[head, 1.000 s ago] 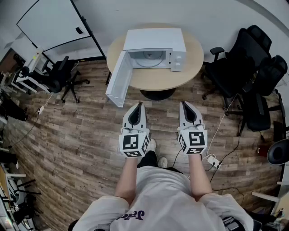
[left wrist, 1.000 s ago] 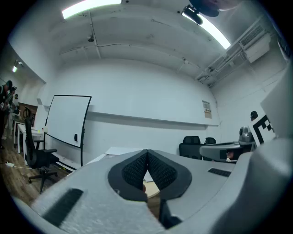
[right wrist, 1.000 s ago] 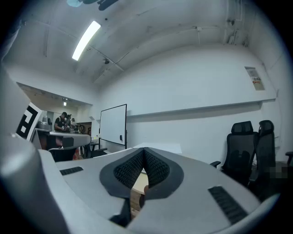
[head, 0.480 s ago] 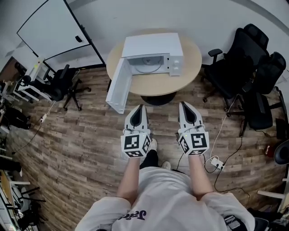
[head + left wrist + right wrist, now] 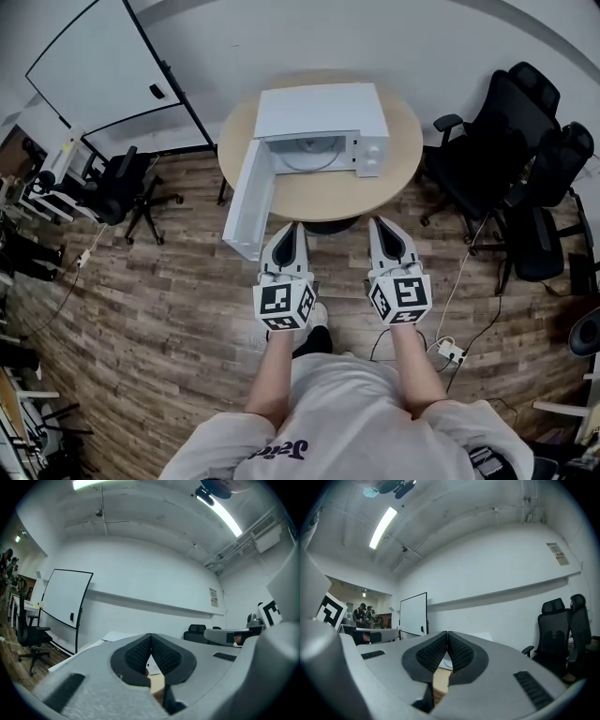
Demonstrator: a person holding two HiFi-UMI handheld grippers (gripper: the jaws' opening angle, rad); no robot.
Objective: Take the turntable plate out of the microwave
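A white microwave (image 5: 323,117) stands on a round wooden table (image 5: 319,183), its door (image 5: 248,199) swung open toward the left. Inside it lies the pale round turntable plate (image 5: 309,150). My left gripper (image 5: 292,228) and right gripper (image 5: 380,225) are held side by side in front of the table's near edge, both shut and empty, pointing at the microwave. In the left gripper view the left gripper (image 5: 151,635) has its pads pressed together. In the right gripper view the right gripper (image 5: 447,633) is likewise shut, with a strip of table showing below the tips.
Black office chairs (image 5: 511,159) crowd the right side, and another chair (image 5: 117,178) stands at the left by a whiteboard (image 5: 103,66). A power strip (image 5: 448,352) with cables lies on the wood floor at the right of my feet.
Both grippers and I have moved forward toward the table; the microwave now sits closer to the gripper tips. Jaws stayed shut.
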